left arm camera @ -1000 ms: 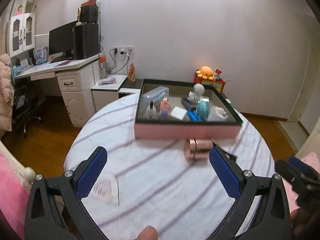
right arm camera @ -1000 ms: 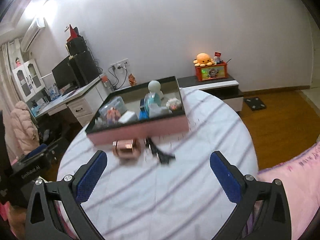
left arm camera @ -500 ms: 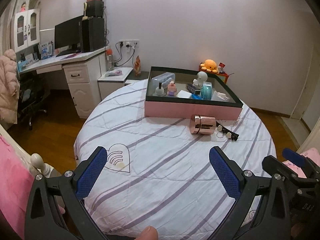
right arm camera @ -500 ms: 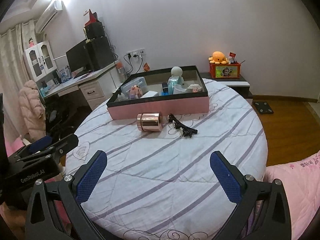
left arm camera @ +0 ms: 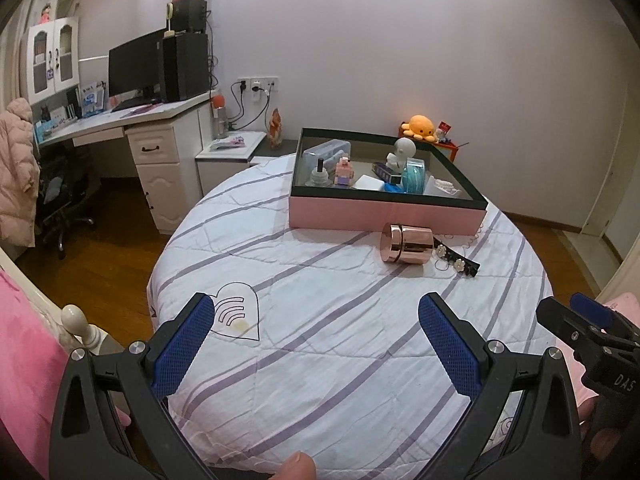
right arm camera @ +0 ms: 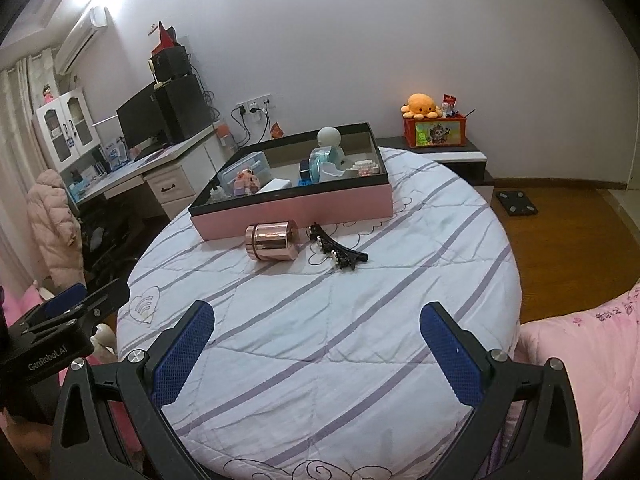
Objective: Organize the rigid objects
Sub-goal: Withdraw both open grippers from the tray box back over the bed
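Round bed (left arm camera: 320, 360) w/ white, purple-striped cover; its curved edge runs behind both claws, wood floor beyond on L and R. Near half of the cover is bare, giving open room between the claws and the objs.

Left gripper (left arm camera: 316, 320): blue pads wide apart, nothing between them, hanging over the near part of the cover. Right gripper (right arm camera: 316, 320): same, pads wide apart, empty. Each claw shows at the edge of the other's view.

Pink box (left arm camera: 384, 216) w/ black rim sits at the far side of the bed, long side facing the cameras, far end close to the bed's edge. Inside: assorted small items, incl. 1 white figure (left arm camera: 400, 152), 1 teal roll (left arm camera: 414, 174), 1 clear case (left arm camera: 326, 150); full count cannot be told.

Outside the box, 2 objs lie on the cover just in front of its near wall:
- 1 rose-gold cylinder (right arm camera: 274, 240), lying on its side, long axis roughly parallel to the box wall, lidded end toward the L.
- 1 black hair clip (right arm camera: 336, 250) w/ small white flowers, just R of the cylinder; long axis slants from the box wall toward the near R. Whether it touches the cylinder cannot be told.

Fingertip (left arm camera: 298, 466) at the bottom edge of the L view.
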A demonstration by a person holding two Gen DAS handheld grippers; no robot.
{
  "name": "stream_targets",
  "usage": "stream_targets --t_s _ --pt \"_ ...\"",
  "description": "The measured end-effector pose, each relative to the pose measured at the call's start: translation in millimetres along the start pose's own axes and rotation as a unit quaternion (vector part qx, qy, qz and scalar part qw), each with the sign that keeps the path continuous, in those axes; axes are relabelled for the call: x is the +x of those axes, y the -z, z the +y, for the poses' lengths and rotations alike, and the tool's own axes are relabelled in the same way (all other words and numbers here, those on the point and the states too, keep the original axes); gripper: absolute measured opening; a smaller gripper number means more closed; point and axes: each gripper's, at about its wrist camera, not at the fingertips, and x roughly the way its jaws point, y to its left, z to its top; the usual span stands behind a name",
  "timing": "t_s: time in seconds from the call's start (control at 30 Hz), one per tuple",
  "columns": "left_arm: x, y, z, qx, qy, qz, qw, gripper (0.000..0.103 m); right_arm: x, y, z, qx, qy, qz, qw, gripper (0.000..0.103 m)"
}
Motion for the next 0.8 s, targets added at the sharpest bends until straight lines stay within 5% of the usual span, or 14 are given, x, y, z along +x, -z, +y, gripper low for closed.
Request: stream_targets --t_s 0.8 --pt "11 8 -5 0.006 0.004 0.019 0.9998 0.103 8 2 -10 0.005 0.010 0.009 1.000 0.103"
